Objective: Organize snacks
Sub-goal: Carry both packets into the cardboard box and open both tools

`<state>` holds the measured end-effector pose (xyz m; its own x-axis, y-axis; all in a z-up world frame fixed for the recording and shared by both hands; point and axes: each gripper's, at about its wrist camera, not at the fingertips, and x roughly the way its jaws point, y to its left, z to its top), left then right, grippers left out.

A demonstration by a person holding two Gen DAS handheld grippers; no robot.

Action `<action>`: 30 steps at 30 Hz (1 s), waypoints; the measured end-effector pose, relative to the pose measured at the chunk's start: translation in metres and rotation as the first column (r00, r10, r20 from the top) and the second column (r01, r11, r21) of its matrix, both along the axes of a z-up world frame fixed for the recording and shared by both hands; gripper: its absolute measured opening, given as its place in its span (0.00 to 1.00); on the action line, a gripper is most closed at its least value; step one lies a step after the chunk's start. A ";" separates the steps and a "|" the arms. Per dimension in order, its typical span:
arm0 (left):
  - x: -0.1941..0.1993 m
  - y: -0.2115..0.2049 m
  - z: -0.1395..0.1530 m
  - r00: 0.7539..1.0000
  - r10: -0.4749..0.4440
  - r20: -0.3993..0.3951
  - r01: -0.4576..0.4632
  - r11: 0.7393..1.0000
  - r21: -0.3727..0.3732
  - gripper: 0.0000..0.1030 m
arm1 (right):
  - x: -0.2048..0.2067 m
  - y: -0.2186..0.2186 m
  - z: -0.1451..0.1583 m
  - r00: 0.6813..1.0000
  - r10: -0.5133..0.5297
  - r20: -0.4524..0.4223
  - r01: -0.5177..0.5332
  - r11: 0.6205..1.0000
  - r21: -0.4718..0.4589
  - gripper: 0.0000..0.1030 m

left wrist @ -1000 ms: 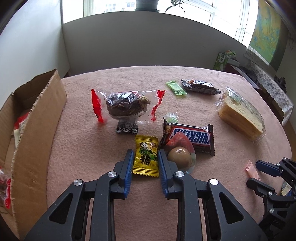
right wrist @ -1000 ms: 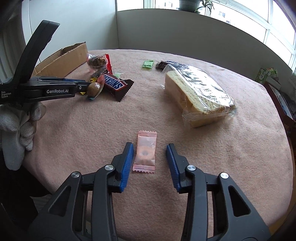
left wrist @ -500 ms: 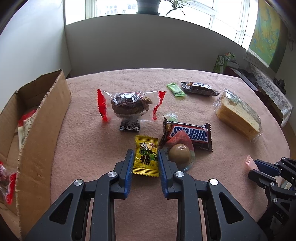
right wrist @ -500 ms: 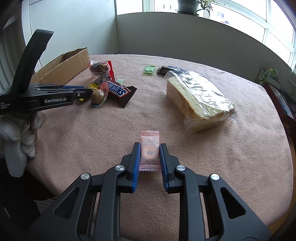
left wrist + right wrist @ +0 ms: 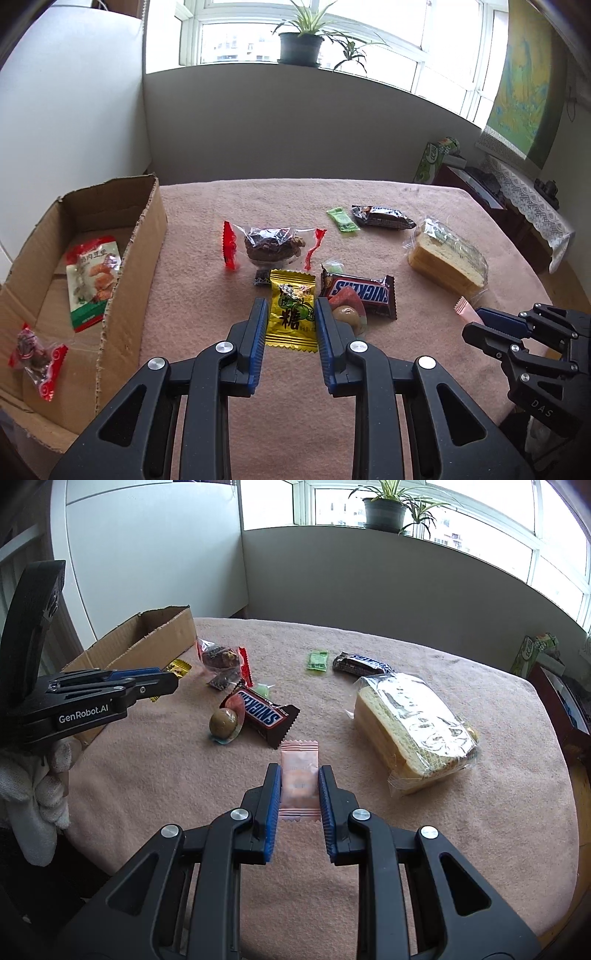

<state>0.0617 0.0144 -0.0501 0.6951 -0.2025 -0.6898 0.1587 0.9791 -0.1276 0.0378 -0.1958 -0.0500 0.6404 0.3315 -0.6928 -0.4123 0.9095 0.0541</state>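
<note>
My left gripper is shut on a yellow candy packet and holds it above the table; it also shows in the right wrist view. My right gripper is shut on a pink candy packet, lifted off the cloth; the packet shows in the left wrist view. The cardboard box stands at the left with several snacks inside. On the pink tablecloth lie a Snickers bar, a packed egg, a clear cake packet and a bread pack.
A green sachet and a dark bar lie at the far side. A small black packet lies by the cake packet. The table's right edge drops toward a side cabinet.
Both grippers have lifted with their packets. The right gripper shut on the pink packet from open. The left gripper rose with the yellow packet; the box interior came into view.
</note>
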 end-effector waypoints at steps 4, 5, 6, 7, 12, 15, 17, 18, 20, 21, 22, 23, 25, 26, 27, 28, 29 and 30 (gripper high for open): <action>-0.008 0.021 0.010 0.999 0.040 0.035 -0.039 0.999 -0.017 0.23 | 0.006 0.021 0.014 0.999 0.044 0.002 -0.044 0.998 0.034 0.20; -0.010 0.027 0.011 0.998 0.055 0.041 -0.054 0.998 -0.021 0.23 | 0.007 0.027 0.017 0.999 0.053 0.010 -0.054 0.998 0.035 0.20; -0.012 0.035 0.013 0.997 0.068 0.044 -0.067 0.997 -0.030 0.23 | 0.007 0.034 0.020 0.998 0.061 0.017 -0.061 0.998 0.034 0.20; -0.013 0.041 0.014 0.996 0.080 0.048 -0.078 0.996 -0.038 0.23 | 0.008 0.041 0.023 0.997 0.070 0.023 -0.070 0.997 0.034 0.20; -0.020 0.072 0.019 0.987 0.141 0.072 -0.137 0.989 -0.061 0.23 | 0.017 0.075 0.039 0.992 0.124 0.035 -0.125 0.990 0.059 0.20; -0.024 0.088 0.021 0.982 0.172 0.082 -0.166 0.984 -0.070 0.23 | 0.025 0.098 0.048 0.987 0.154 0.051 -0.157 0.986 0.059 0.20; -0.028 0.098 0.022 0.977 0.194 0.092 -0.188 0.980 -0.070 0.23 | 0.030 0.114 0.055 0.983 0.171 0.062 -0.175 0.982 0.066 0.20; -0.030 0.103 0.022 0.975 0.204 0.093 -0.197 0.978 -0.072 0.23 | 0.033 0.121 0.058 0.981 0.181 0.063 -0.185 0.980 0.073 0.20; -0.032 0.114 0.022 0.971 0.221 0.094 -0.214 0.974 -0.080 0.23 | 0.042 0.138 0.061 0.978 0.202 0.057 -0.206 0.975 0.085 0.20; -0.034 0.120 0.022 0.968 0.231 0.095 -0.224 0.971 -0.080 0.23 | 0.046 0.146 0.061 0.977 0.209 0.052 -0.212 0.973 0.087 0.20; -0.035 0.125 0.021 0.966 0.239 0.096 -0.232 0.969 -0.079 0.23 | 0.050 0.153 0.060 0.975 0.216 0.049 -0.220 0.972 0.088 0.20; -0.037 0.131 0.021 0.964 0.249 0.097 -0.242 0.967 -0.078 0.23 | 0.054 0.162 0.060 0.974 0.223 0.046 -0.226 0.970 0.089 0.20; -0.039 0.141 0.019 0.959 0.266 0.099 -0.259 0.963 -0.075 0.23 | 0.061 0.178 0.060 0.972 0.232 0.037 -0.234 0.968 0.093 0.20; -0.040 0.146 0.018 0.956 0.275 0.098 -0.269 0.960 -0.075 0.23 | 0.064 0.186 0.059 0.971 0.237 0.032 -0.239 0.966 0.096 0.20; -0.041 0.150 0.017 0.954 0.283 0.097 -0.276 0.958 -0.075 0.23 | 0.068 0.193 0.057 0.970 0.240 0.028 -0.241 0.965 0.098 0.20; -0.042 0.156 0.016 0.952 0.290 0.096 -0.284 0.956 -0.077 0.23 | 0.071 0.200 0.056 0.970 0.240 0.026 -0.242 0.965 0.098 0.20; -0.043 0.160 0.015 0.950 0.299 0.094 -0.292 0.953 -0.079 0.23 | 0.073 0.208 0.055 0.970 0.243 0.021 -0.244 0.965 0.099 0.20; -0.044 0.165 0.015 0.947 0.306 0.094 -0.299 0.951 -0.079 0.23 | 0.075 0.213 0.054 0.968 0.250 0.016 -0.250 0.963 0.101 0.20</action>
<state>0.0177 0.1793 -0.0354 0.7974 -0.0123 -0.6033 -0.1284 0.9734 -0.1895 0.1128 0.0169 0.0038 0.5304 0.5498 -0.6452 -0.6264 0.7671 0.1388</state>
